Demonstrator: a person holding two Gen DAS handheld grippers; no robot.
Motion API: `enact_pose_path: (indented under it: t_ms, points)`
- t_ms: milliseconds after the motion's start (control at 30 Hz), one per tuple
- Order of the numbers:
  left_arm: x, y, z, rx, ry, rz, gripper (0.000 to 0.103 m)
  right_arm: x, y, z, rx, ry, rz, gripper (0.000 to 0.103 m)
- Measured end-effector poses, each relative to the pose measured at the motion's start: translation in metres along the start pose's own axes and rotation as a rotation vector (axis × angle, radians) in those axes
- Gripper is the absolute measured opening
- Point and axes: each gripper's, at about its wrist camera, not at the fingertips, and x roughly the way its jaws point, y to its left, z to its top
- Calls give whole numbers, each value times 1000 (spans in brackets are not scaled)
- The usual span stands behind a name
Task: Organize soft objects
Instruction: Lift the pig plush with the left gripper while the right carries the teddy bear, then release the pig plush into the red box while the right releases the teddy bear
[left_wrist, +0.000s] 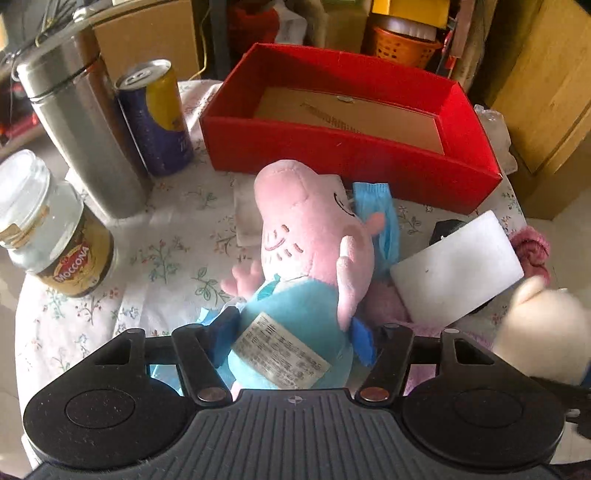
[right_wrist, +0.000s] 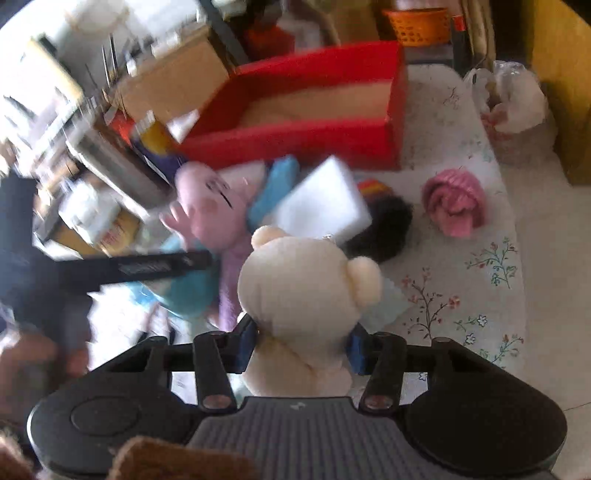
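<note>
My left gripper (left_wrist: 293, 338) is shut on the pink pig plush (left_wrist: 306, 236) in a teal outfit, holding it by the body with its head pointing toward the red box (left_wrist: 332, 147). My right gripper (right_wrist: 301, 341) is shut on the cream teddy bear (right_wrist: 306, 280), which also shows at the right edge of the left wrist view (left_wrist: 543, 328). The open red box (right_wrist: 295, 142) holds only a brown card base. A white foam block (left_wrist: 458, 266), a blue face mask (left_wrist: 380, 210), a pink knitted item (right_wrist: 456, 201) and a black fuzzy item (right_wrist: 388, 225) lie on the floral tablecloth (right_wrist: 461, 295).
A steel flask (left_wrist: 81, 136), a purple and yellow can (left_wrist: 159, 118) and a Moccona glass jar (left_wrist: 51, 229) stand at the left of the table. A plastic bag (right_wrist: 513, 99) sits at the far right. Cardboard boxes and an orange basket (left_wrist: 406, 44) stand behind the table.
</note>
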Motion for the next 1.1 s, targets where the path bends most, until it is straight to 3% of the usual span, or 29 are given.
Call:
enact_pose_path:
  t_ms: [100,300,533,633,833,1100]
  points:
    - [-14,13,1,-92,-14,-74,59,-16,-4,5,43,-51,56,21]
    - [-67,35,2,-194,-130,-175,57,-43,1,12,81,-154,104,21]
    - [-121,47,3,-268,-257,-241,56,-60,23,31,55,-245,142,21]
    - [-123,50,13,-316,-237,-302,55,-59,24,43,70,-269,181,21]
    - [-111,50,55,-353,-306,-375,55,-59,26,87,82,-370,150,21]
    - [-65,49,117,-390,-324,-359,55,-28,18,149,117,-436,53,21]
